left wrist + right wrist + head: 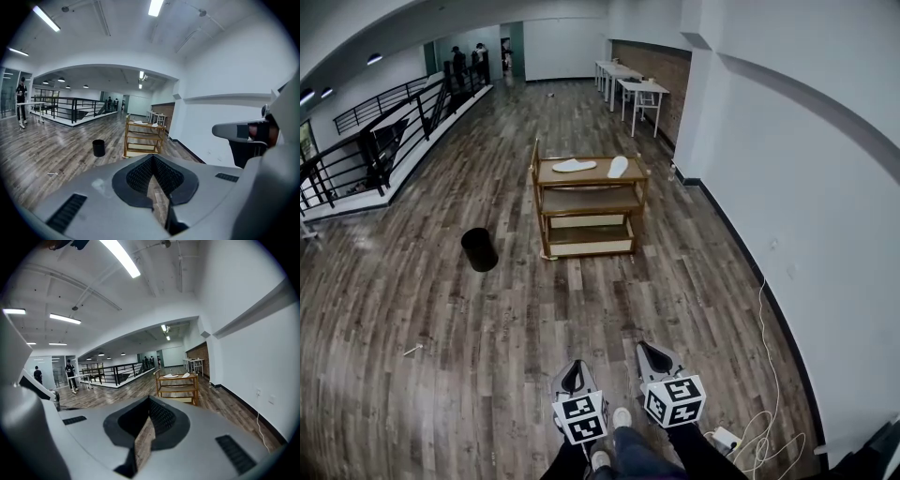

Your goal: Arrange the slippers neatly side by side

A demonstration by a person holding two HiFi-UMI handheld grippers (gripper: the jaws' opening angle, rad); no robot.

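Across the room, on the top board of a wooden shelf rack [586, 202], the two white slippers lie well away from the person, with a long stretch of bare plank floor [441, 319] in between. From where the person stands the rack is straight ahead, a touch to the left. The left claw [572, 366] and the right claw [650, 350] are both held low and close to the body, pointing towards it.

Both claws are clenched with nothing in them. In each gripper view the ribbed pads meet at the tips and only floor shows behind them.

Neither claw is clearly the nearer. The left one lines up roughly with the left slipper [574, 165] and the right one with the right slipper [618, 167], so I'd guess each hand takes its own side once the person has walked over.

The slippers are not yet a pair. The left one lies with its long axis across the board, left to right. The right one points more or less away from the person, at a clear angle to its mate. They are near each other but apart, with bare wood between them. Both look flat, thin and pale, probably light and floppy to pick up. A black bin [479, 249] stands on the floor left of the rack, off the direct path.
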